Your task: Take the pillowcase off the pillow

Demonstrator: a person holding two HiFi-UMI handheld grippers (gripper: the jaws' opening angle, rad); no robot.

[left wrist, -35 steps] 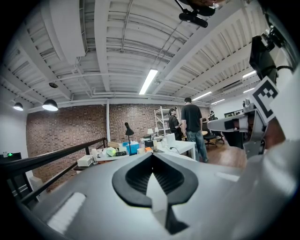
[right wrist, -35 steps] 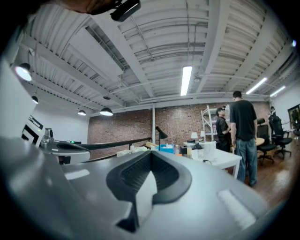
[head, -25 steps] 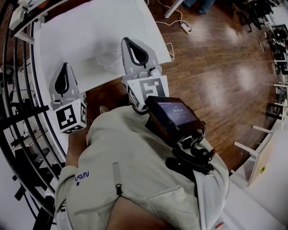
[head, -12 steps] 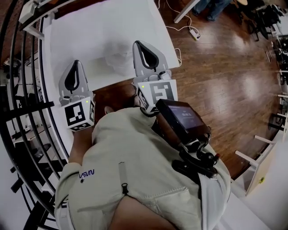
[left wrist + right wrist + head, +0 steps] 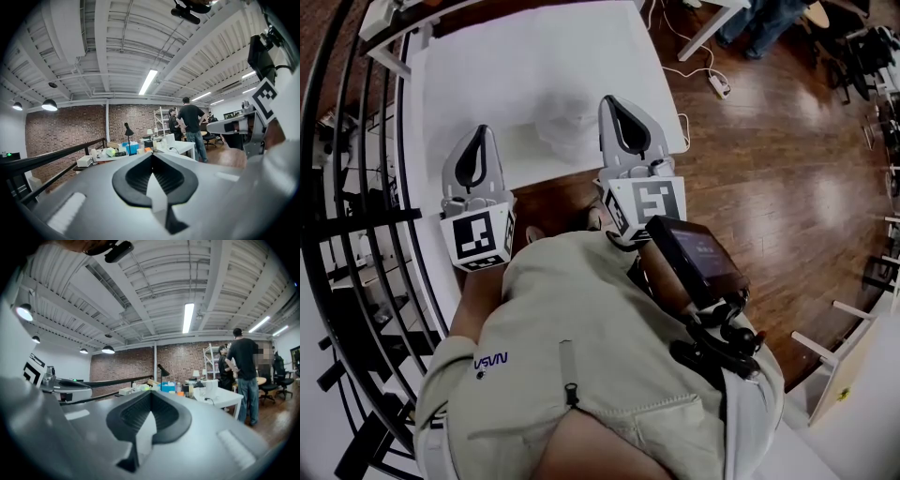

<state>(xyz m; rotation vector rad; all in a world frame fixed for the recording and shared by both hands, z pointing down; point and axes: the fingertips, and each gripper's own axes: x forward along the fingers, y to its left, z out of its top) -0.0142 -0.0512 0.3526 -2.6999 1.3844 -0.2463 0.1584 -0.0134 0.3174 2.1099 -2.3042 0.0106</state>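
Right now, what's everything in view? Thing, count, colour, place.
table: 1, white, ahead of the person
pillow: 1, white, washed-out lump near the table's front edge; case can't be told apart
railing: 1, black, along the left
floor: brown wood, right side
power strip: 1, white, on the floor past the table's right corner, corded
bystanders: 2, dark tops, standing by a far white table
desk lamp: 1, black, on a cluttered far table
jacket: 1, beige, on the person
screen: 1, black, mounted behind the right tool
left tool: grey, shut, empty, left of the pillow
right tool: grey, shut, empty, beside the pillow
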